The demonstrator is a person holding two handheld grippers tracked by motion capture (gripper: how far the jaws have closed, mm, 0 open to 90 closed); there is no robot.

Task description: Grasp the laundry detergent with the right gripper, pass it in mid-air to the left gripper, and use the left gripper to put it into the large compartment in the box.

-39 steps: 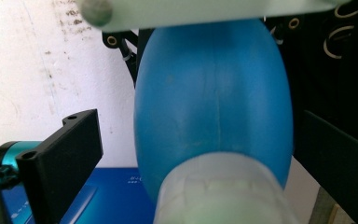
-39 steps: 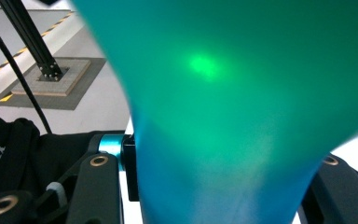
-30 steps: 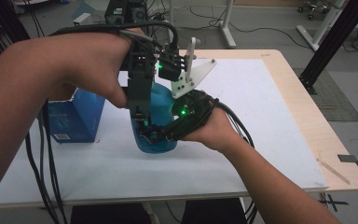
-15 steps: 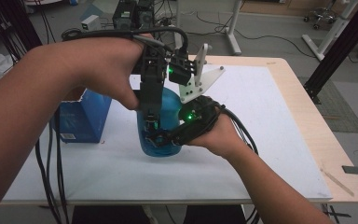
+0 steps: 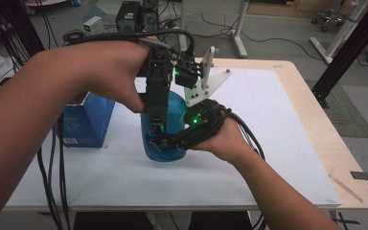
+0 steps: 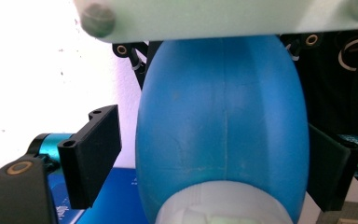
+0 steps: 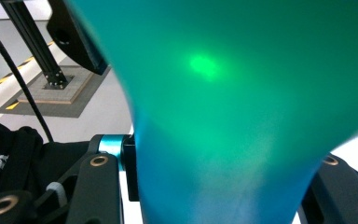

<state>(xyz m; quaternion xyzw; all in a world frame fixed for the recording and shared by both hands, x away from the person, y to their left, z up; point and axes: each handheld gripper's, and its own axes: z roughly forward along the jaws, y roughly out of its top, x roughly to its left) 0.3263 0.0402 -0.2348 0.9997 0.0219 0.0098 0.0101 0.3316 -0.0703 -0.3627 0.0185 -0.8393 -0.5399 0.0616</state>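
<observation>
Blue bottle (image 5: 165, 136) stands upright on my white counter (image 5: 268, 158), near the middle. I see my left gripper (image 5: 157, 122) coming down on it from above. In the left gripper view the bottle (image 6: 221, 135) sits between the two black jaws; the left jaw has a small gap beside the bottle, and I cannot tell if the right one touches, so I cannot tell if that gripper is clenched. My right gripper (image 5: 167, 143) comes in low from the side at the bottle's lower part. In the right gripper view the bottle (image 7: 242, 116) is very close and blurry with a green glow, and I cannot tell if those jaws squeeze it. A blue box (image 5: 84, 122) stands just left of the bottle.
</observation>
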